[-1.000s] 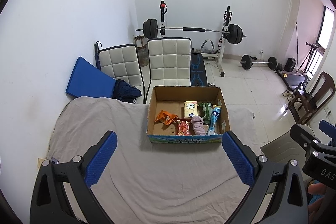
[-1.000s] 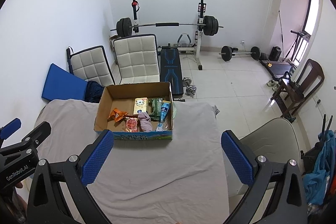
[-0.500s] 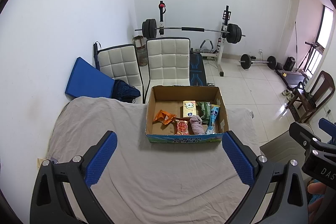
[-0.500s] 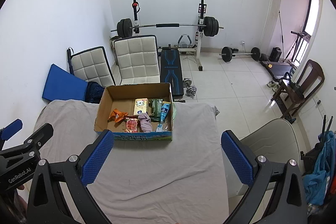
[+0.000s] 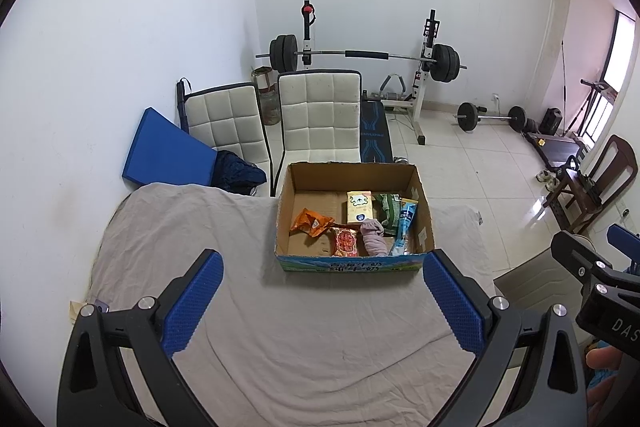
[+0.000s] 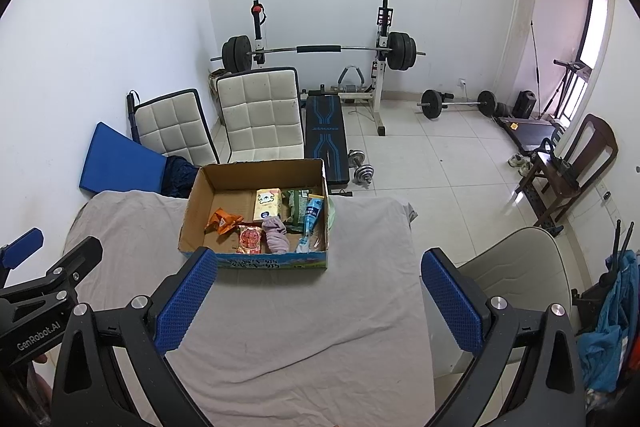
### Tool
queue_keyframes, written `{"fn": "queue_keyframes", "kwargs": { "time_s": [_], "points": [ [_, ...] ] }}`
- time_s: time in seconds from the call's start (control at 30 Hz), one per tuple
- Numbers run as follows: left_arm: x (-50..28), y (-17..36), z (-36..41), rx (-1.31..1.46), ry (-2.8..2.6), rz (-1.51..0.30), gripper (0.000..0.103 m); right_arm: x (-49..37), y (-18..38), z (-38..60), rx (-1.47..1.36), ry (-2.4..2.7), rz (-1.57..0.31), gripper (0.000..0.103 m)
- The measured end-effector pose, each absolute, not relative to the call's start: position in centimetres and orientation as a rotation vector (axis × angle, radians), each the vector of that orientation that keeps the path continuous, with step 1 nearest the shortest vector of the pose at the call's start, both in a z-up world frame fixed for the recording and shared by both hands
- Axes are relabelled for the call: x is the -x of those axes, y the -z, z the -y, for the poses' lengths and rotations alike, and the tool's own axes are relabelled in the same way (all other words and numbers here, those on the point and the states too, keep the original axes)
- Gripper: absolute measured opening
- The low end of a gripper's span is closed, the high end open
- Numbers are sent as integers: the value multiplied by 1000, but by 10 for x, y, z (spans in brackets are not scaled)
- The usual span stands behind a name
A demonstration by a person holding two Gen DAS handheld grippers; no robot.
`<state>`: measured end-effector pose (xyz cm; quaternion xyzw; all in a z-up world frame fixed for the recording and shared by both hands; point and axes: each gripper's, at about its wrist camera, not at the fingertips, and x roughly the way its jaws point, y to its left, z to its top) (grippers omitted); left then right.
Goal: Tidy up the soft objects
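Left wrist view: open cardboard box [image 5: 422, 211] holds crumpled pink cloth [image 5: 374, 237]; both grippers gape, holding nothing.

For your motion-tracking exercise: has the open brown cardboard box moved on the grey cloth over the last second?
No. In both wrist views the open brown cardboard box keeps its place against the two white padded chairs behind it; the slight shift is shared, so it is camera drift.

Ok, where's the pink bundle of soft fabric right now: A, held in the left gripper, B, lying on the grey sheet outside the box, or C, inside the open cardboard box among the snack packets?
C: the pink bundle of soft fabric lies inside the open cardboard box, beside the red snack packet, and both the left gripper and the right gripper are open and empty.
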<state>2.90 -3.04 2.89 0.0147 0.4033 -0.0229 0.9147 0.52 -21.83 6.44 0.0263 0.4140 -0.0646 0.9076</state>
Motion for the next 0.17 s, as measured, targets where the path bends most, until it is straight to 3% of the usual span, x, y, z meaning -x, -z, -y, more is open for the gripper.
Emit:
{"fn": "queue_keyframes", "kwargs": {
  "time_s": [0.17],
  "points": [
    [-27, -33, 33, -30, 46, -822, 103, -5, -64, 218, -54, 134, -854, 103]
  ]
}}
